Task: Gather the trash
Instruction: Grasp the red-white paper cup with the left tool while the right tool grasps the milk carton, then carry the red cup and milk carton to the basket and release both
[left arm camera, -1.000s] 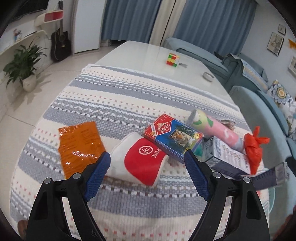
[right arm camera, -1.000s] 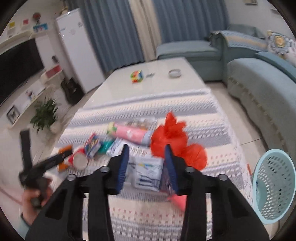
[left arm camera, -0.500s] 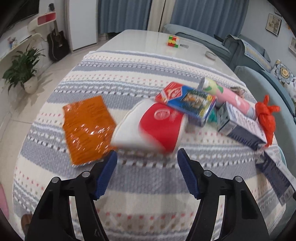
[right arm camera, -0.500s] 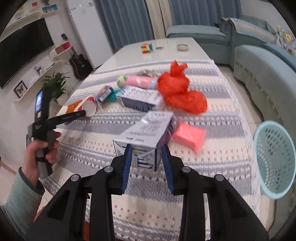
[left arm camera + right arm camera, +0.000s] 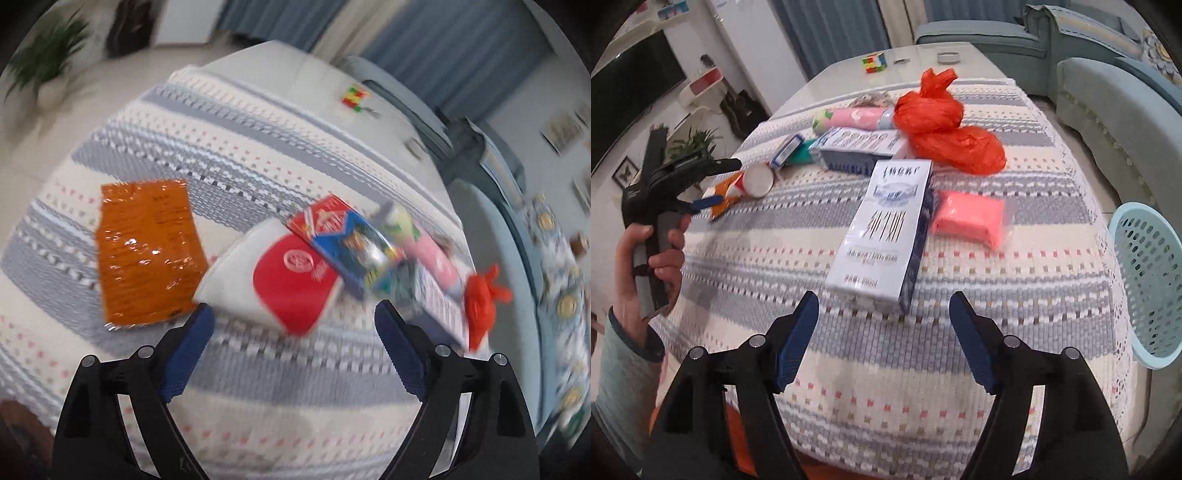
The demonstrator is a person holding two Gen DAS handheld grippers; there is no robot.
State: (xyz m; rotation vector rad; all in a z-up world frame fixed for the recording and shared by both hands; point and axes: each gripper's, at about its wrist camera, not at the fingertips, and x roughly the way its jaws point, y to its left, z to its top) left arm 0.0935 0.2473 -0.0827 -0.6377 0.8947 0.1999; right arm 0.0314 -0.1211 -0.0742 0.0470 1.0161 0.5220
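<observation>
1. Nothing looks binned yet; what shows of the basket (image 5: 1152, 280), off the table's right edge, seems empty, tho only partly in view.
2. Right gripper (image 5: 884, 314) spread wide, empty; milk carton (image 5: 886, 229) lies flat just ahead, apart from its tips.
3. Left gripper (image 5: 291, 325) released, hovering near paper cup (image 5: 273, 277); orange wrapper (image 5: 147, 251) beside.
4. Left to do: approx. everything, incl. red bag (image 5: 945, 129), pink pack (image 5: 967, 218).

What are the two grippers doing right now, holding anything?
Left gripper: open, holding nothing.
Right gripper: open, empty; milk carton lies on the tablecloth.
</observation>
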